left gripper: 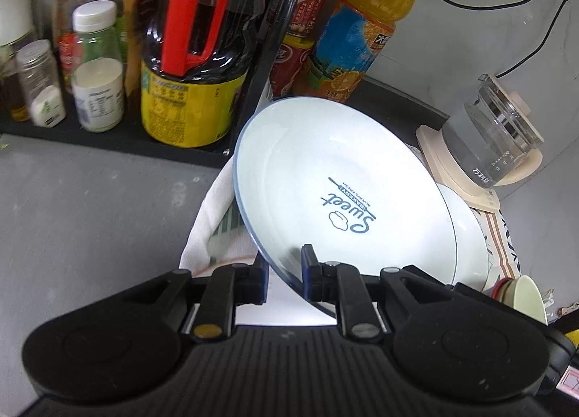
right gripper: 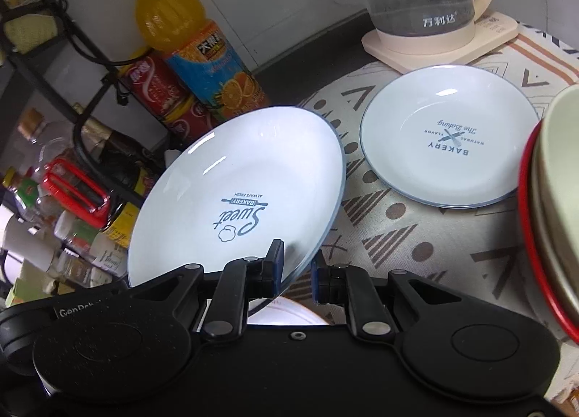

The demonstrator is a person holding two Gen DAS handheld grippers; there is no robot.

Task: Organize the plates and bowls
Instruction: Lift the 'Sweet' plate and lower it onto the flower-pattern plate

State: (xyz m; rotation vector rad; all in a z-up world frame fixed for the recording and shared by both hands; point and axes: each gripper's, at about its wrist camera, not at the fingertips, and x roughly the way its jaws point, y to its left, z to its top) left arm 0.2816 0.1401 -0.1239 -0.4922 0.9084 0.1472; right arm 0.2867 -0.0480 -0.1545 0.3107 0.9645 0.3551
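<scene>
**Two grippers, two "Sweet" plates lifted over a crowded kitchen desk**

On the left, a dark shelf holds a row of small jars and a big dark bottle with a red handle, its yellow label facing out. Beside them stand red cans and an orange juice bottle. In front of these the left gripper has its jaws clenched on the near rim of a white plate with a thin blue edge; the plate is tilted, clear of the grey desk, with the word "Sweet" printed upside down in its well. A white cloth lies bunched under its left edge, and a second white plate peeks out behind its right edge. Farther right, a glass kettle sits on its cream base, and a pale bowl shows at the frame's edge.

The right wrist view shows the same shelf and juice bottle at left. The right gripper grasps the near rim of a "Sweet" plate of its own, also tilted and held above the patterned cloth. To its right a smaller plate marked "Bakery" lies flat on that cloth, near the kettle's base. At the far right edge stands a stack of bowls, one rimmed in red.
</scene>
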